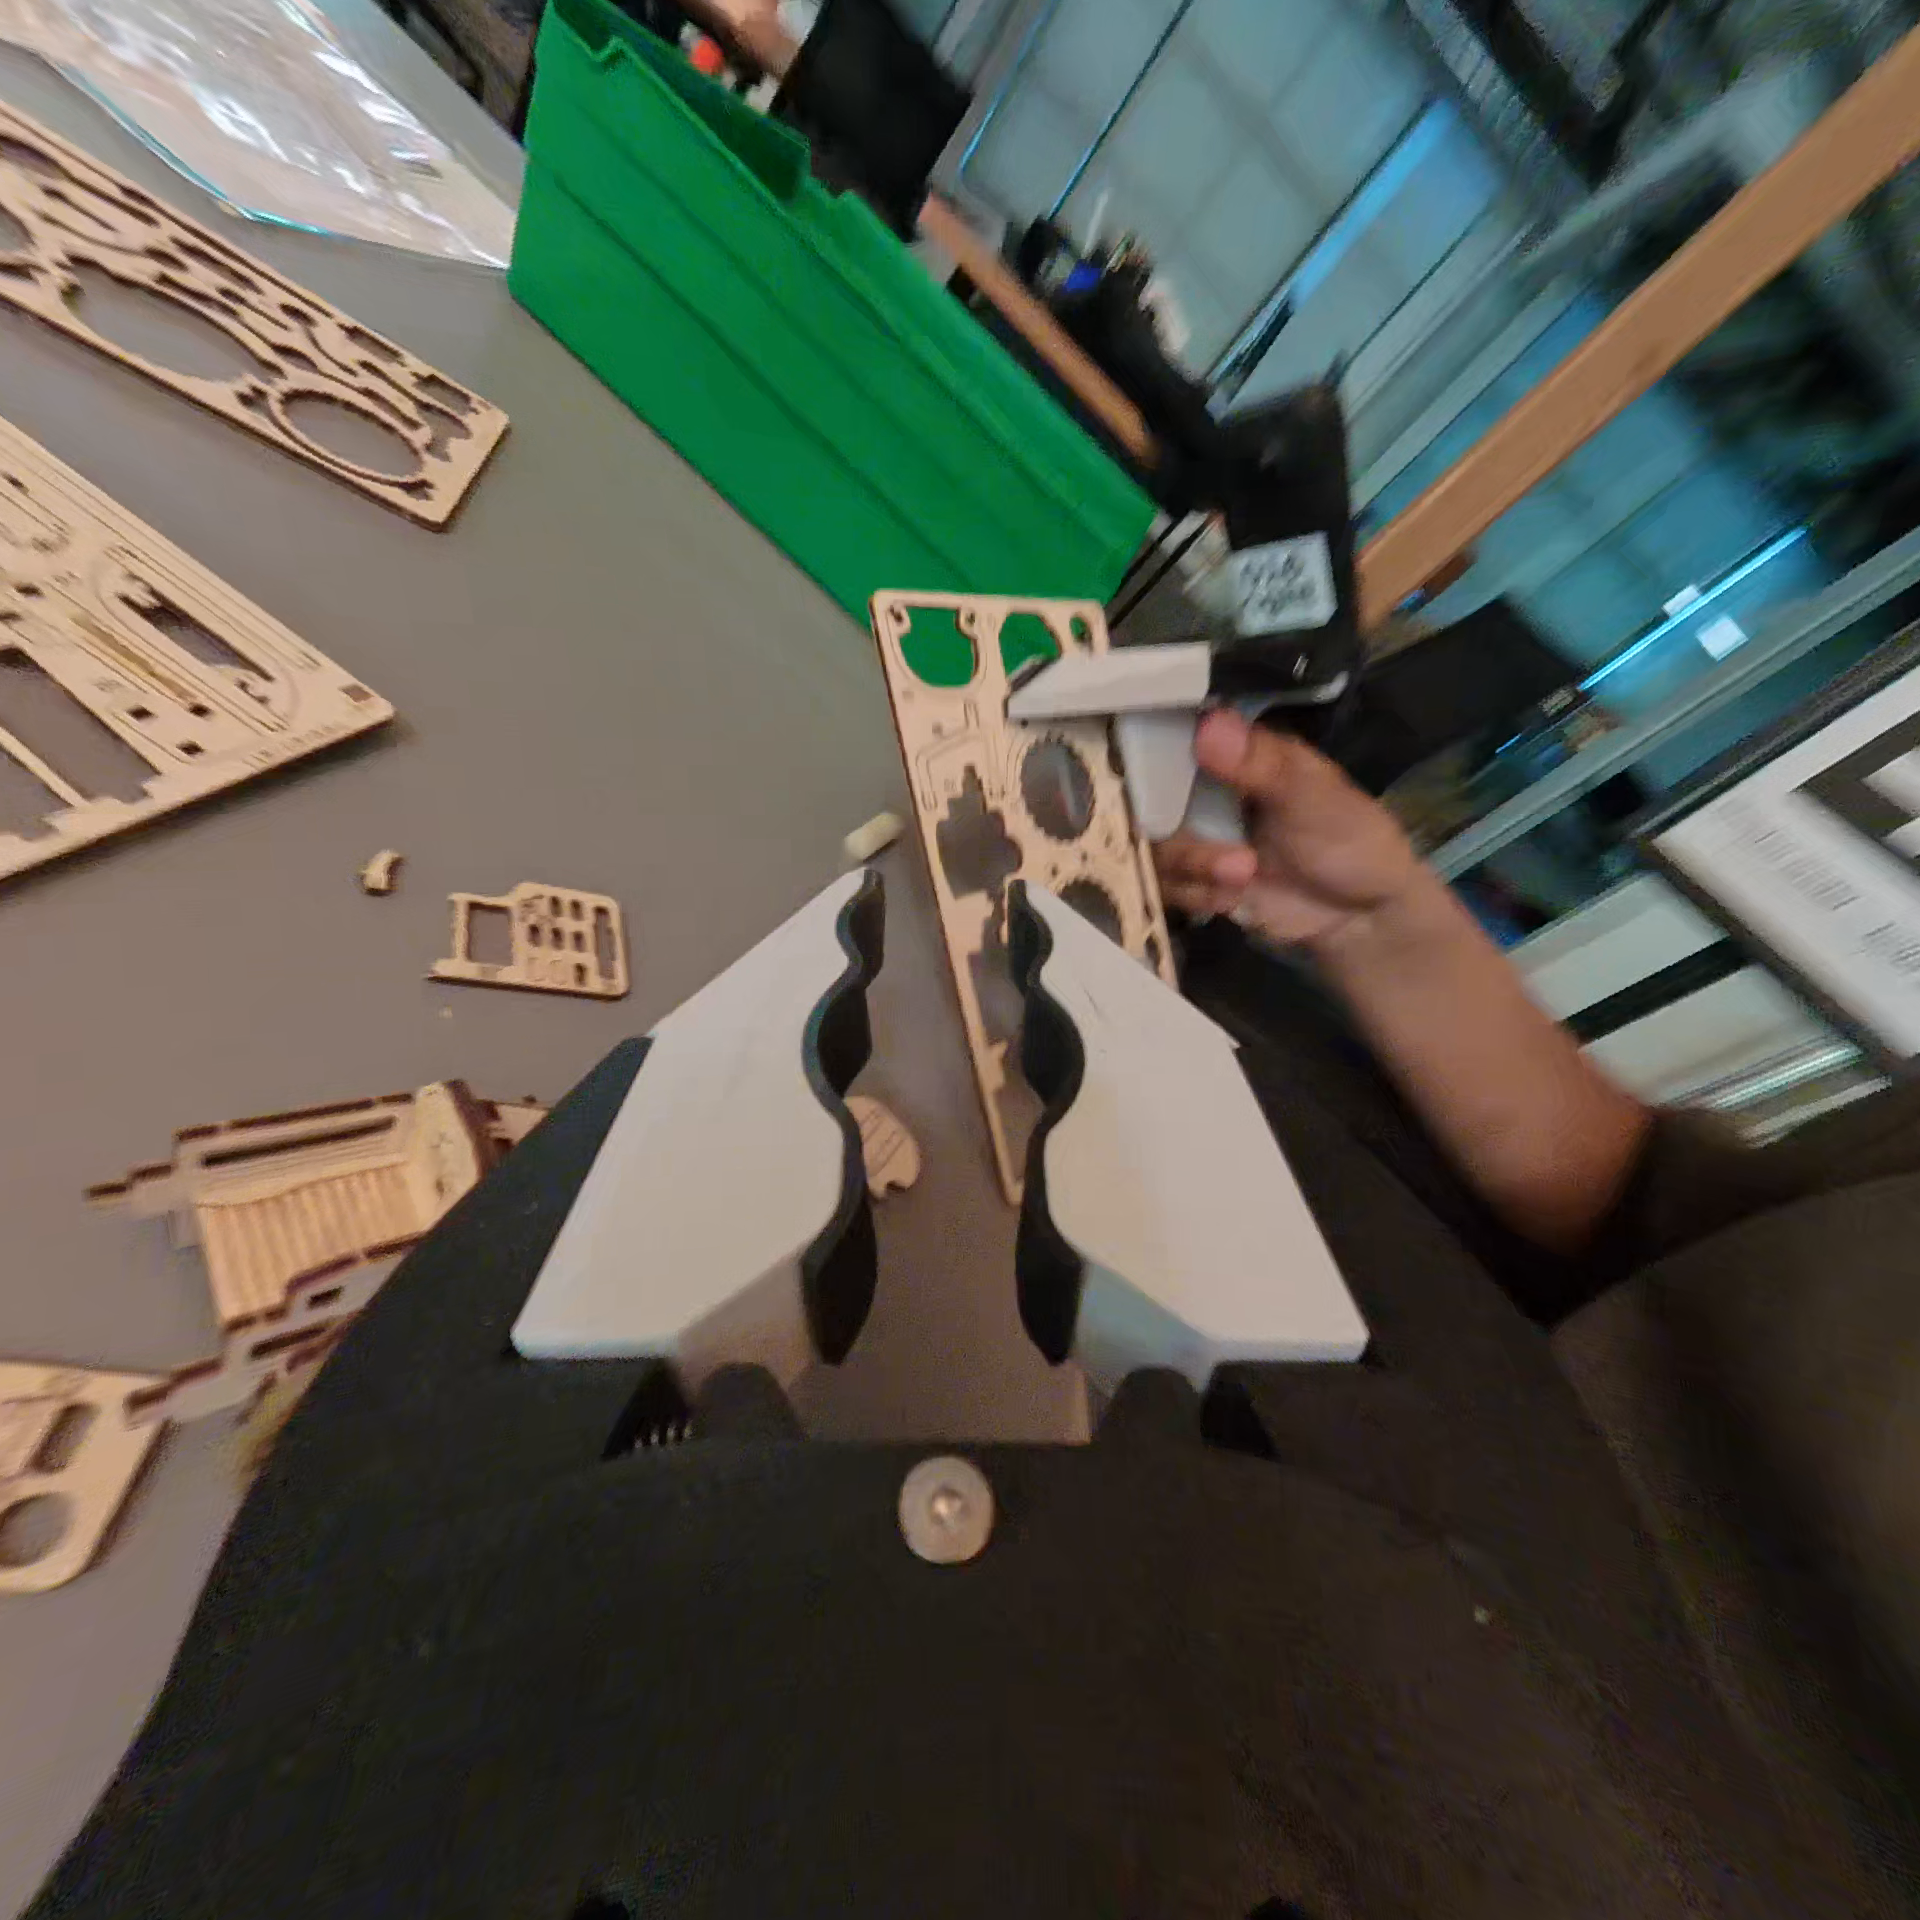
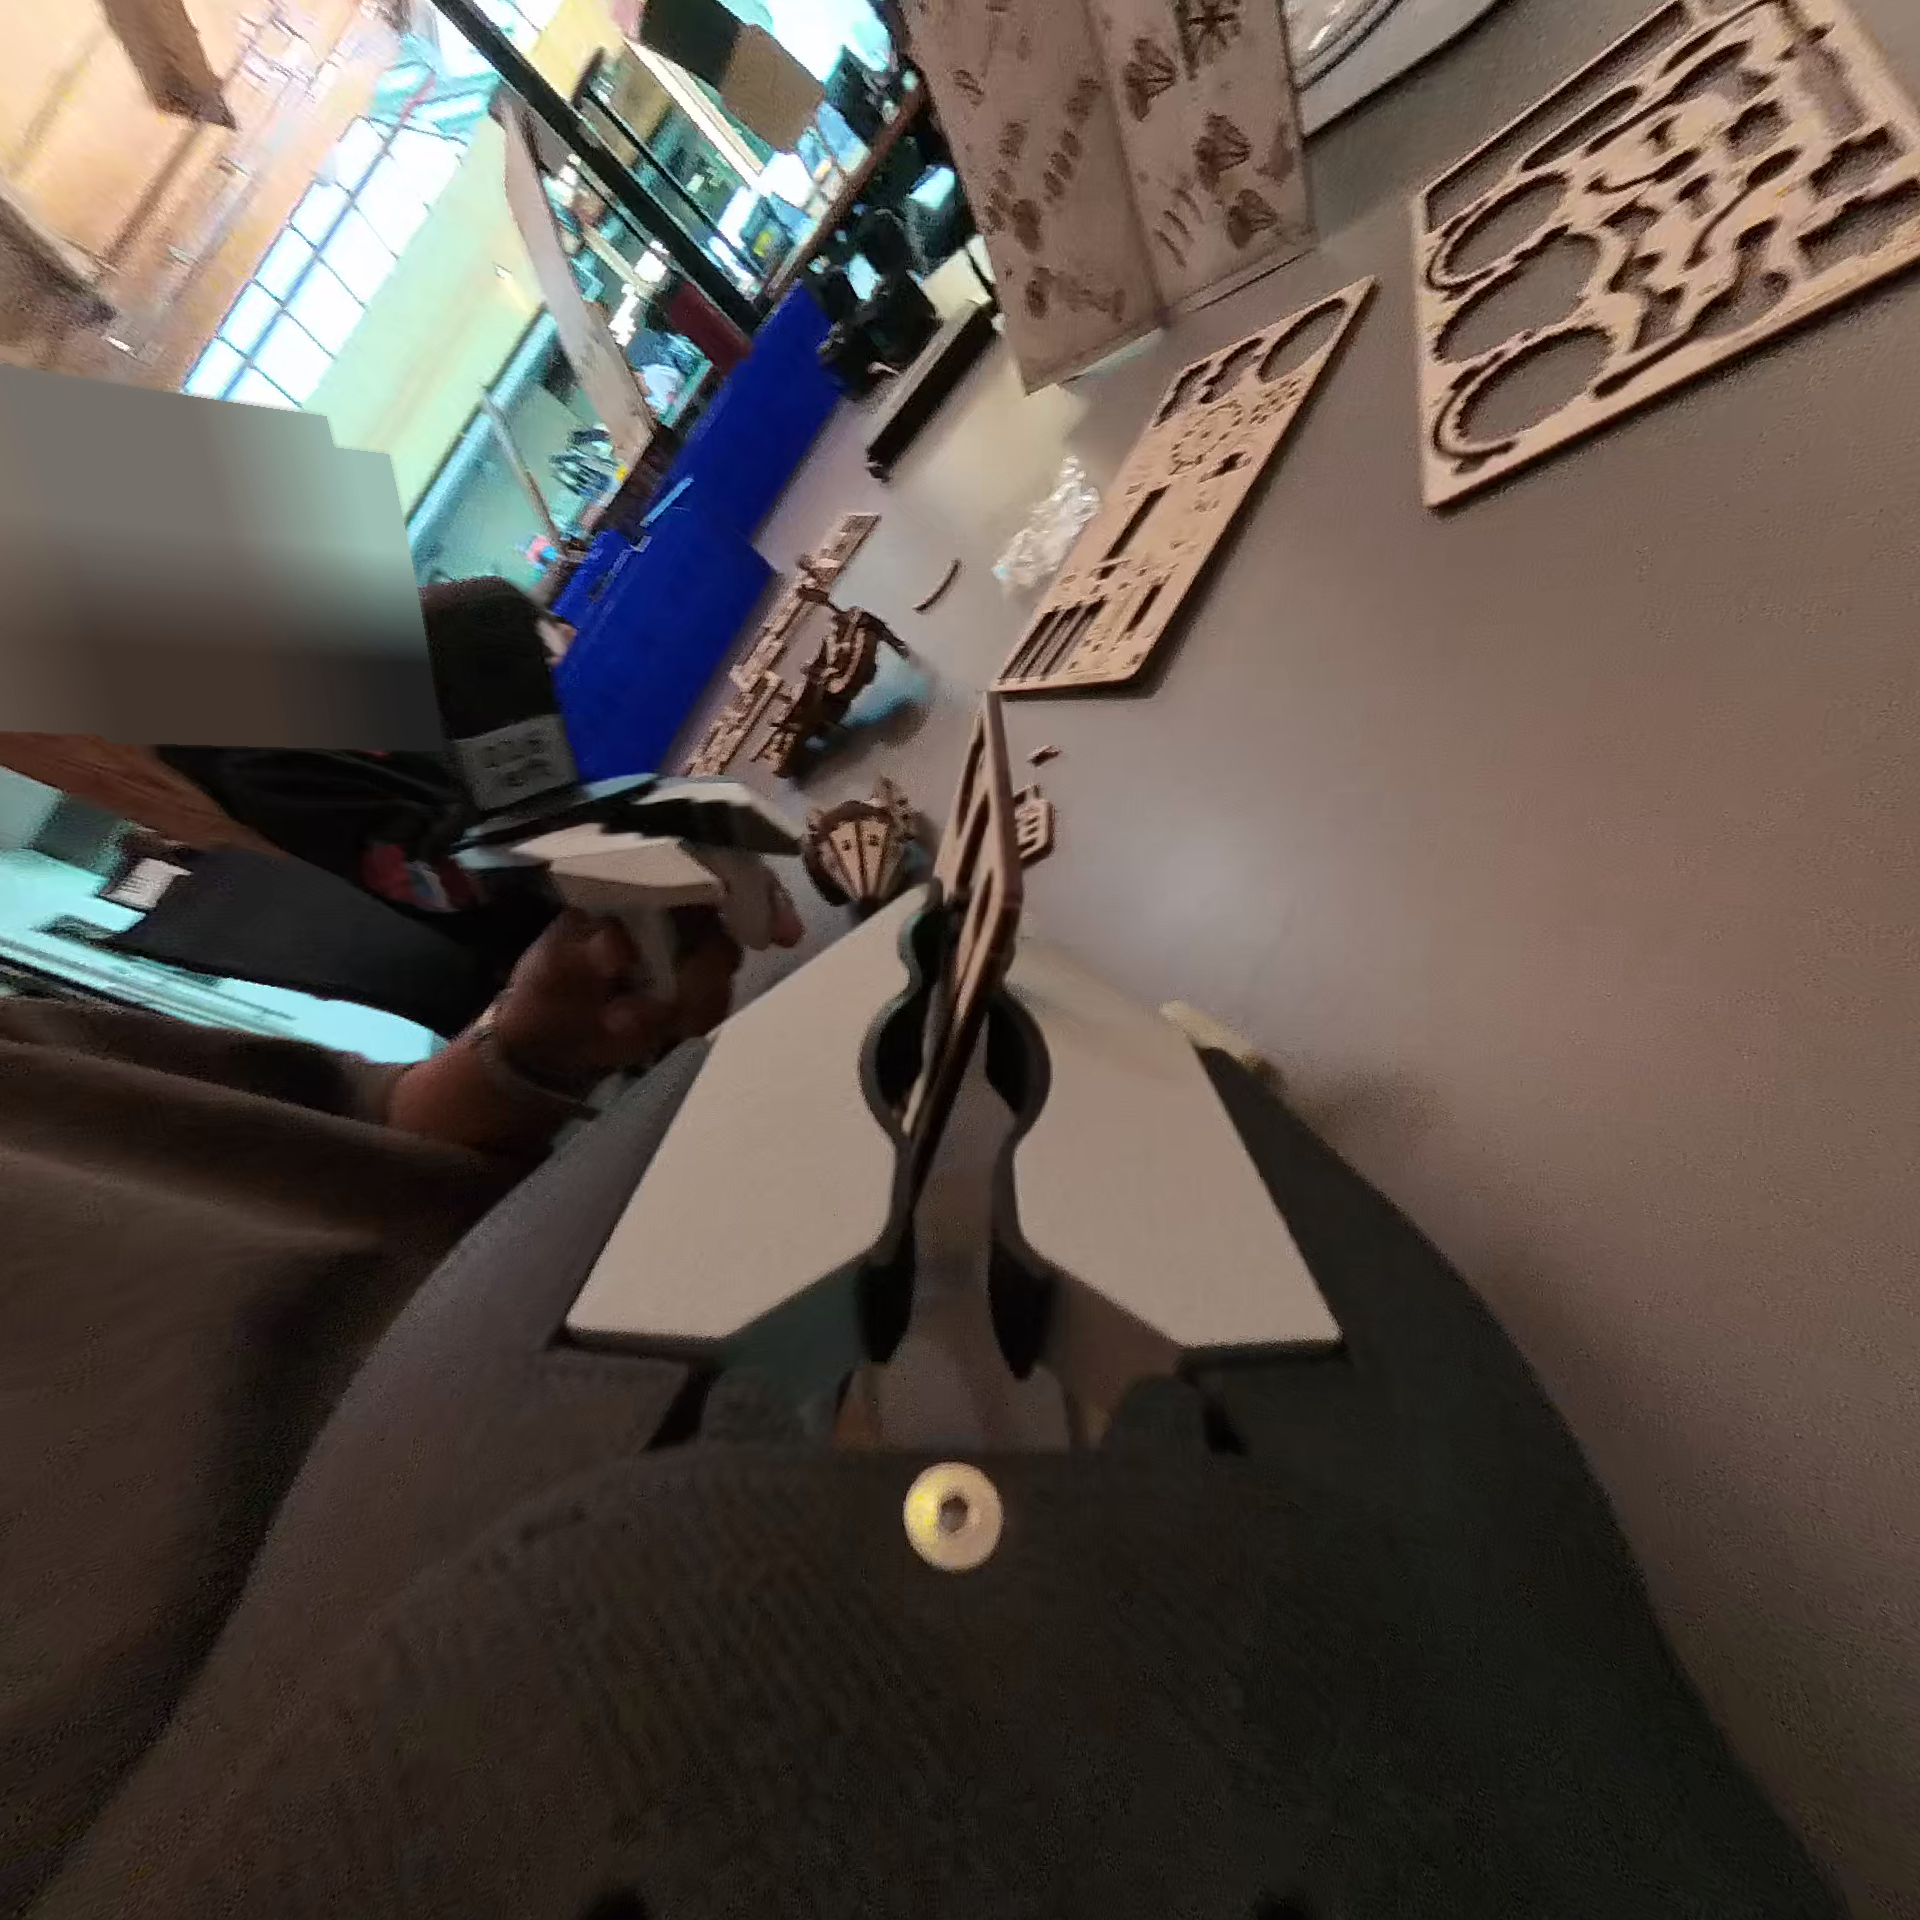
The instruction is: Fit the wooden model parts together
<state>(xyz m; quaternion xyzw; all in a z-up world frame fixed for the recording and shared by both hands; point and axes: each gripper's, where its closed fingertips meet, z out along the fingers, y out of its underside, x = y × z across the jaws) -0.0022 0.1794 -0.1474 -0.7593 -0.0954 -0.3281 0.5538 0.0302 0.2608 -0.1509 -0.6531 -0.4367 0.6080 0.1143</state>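
My right gripper [image 2: 971, 930] is shut on a thin wooden punch-out sheet [image 2: 977, 831], seen edge-on and held upright above the grey table [image 2: 1507, 935]. In the left wrist view the same sheet [image 1: 961, 717] stands tilted just beyond my fingers, with the right gripper [image 1: 1081, 727] clamped on its upper right edge. My left gripper [image 1: 943, 894] is open and empty, with the sheet's lower part by its right finger. It also shows in the right wrist view [image 2: 774, 873]. A partly built wooden model [image 1: 312, 1195] lies to the left.
Punched-out wooden sheets [image 1: 239, 312] [image 1: 135, 665] and small loose parts [image 1: 535, 940] [image 1: 883, 1143] lie on the table. A green bin [image 1: 790, 343] stands behind. The right wrist view shows blue bins [image 2: 686, 582], more sheets [image 2: 1662, 239] and a fan-shaped part [image 2: 862, 842]. One gripper's finger ends stand about 10 cm off the other's.
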